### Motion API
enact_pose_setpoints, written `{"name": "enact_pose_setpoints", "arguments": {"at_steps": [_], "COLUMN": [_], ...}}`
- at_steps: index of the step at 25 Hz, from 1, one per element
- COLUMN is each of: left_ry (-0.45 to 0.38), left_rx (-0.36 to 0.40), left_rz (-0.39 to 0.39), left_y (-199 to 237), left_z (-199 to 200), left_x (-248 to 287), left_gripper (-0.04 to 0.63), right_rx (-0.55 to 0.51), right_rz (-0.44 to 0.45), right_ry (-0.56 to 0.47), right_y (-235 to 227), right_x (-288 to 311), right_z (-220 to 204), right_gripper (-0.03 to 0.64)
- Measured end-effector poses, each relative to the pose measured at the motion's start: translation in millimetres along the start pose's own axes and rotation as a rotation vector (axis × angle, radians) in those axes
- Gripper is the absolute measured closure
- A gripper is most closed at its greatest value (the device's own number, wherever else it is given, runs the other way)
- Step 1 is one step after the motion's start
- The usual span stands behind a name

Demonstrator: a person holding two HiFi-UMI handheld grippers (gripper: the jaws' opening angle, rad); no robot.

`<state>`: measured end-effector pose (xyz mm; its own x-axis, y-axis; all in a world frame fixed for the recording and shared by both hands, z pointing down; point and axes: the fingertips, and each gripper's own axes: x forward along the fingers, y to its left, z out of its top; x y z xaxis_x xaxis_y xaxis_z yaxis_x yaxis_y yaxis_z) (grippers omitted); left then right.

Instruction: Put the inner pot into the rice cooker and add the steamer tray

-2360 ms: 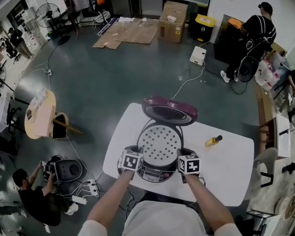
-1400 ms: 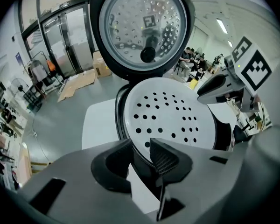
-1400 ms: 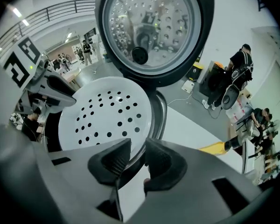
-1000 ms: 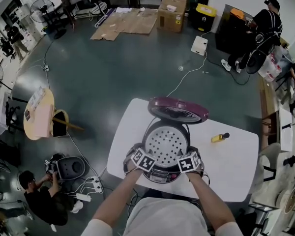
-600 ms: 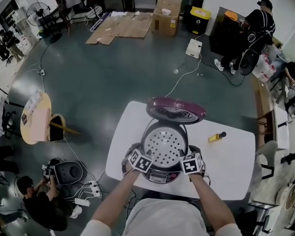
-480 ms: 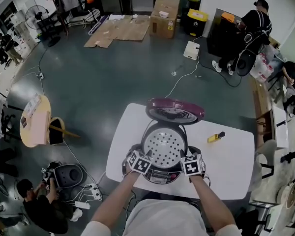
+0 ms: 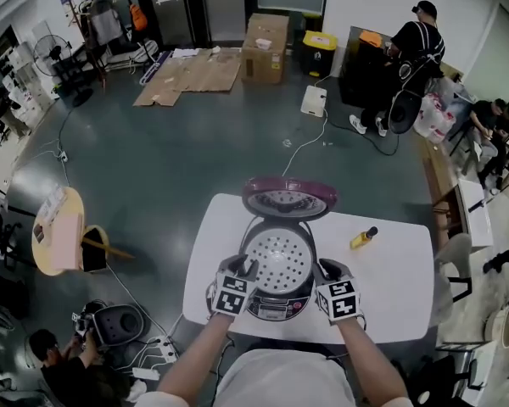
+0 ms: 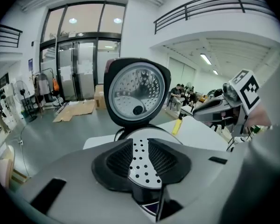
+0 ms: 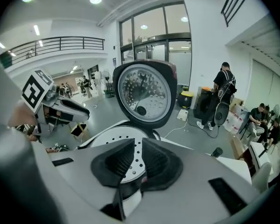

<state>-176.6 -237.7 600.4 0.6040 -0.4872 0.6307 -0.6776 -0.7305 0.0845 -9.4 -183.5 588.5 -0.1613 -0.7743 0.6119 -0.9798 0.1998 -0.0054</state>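
Observation:
The rice cooker stands on the white table with its purple lid tipped up at the back. The perforated steamer tray lies in its mouth, covering what is beneath. My left gripper hovers over the cooker's front left and my right gripper over its front right. Both have just been closing to a narrow gap with nothing between the pads. In the left gripper view the tray shows through my left gripper. The right gripper view shows the same through my right gripper.
A yellow bottle lies on the table to the right of the cooker. On the floor to the left stand a small round table and a dark appliance with cables. People stand and sit at the room's edges.
Both grippers have lifted away from the sides of the cooker's front and now sit higher, nearer the head camera. Their jaws have narrowed. The steamer tray stays in the cooker.

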Motion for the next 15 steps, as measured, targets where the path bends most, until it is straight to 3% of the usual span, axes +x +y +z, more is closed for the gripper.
{"name": "enact_pose_setpoints", "arguments": {"at_steps": [8,15], "left_ry": [-0.143,-0.257], "left_rx": [-0.033,-0.085], "left_rz": [0.036,0.069], "left_y": [-23.2,-71.7], "left_z": [28.1,39.1], "left_x": [-49.2,-101.4], "left_gripper": [0.573,0.581], "right_rx": [-0.015,-0.044], "right_rz": [0.051,0.13], "right_ry": [-0.134,-0.22], "right_y": [5.9,8.9], "right_x": [-60.2,-127.2], "right_z": [29.6,33.7], "right_gripper": [0.594,0.604]}}
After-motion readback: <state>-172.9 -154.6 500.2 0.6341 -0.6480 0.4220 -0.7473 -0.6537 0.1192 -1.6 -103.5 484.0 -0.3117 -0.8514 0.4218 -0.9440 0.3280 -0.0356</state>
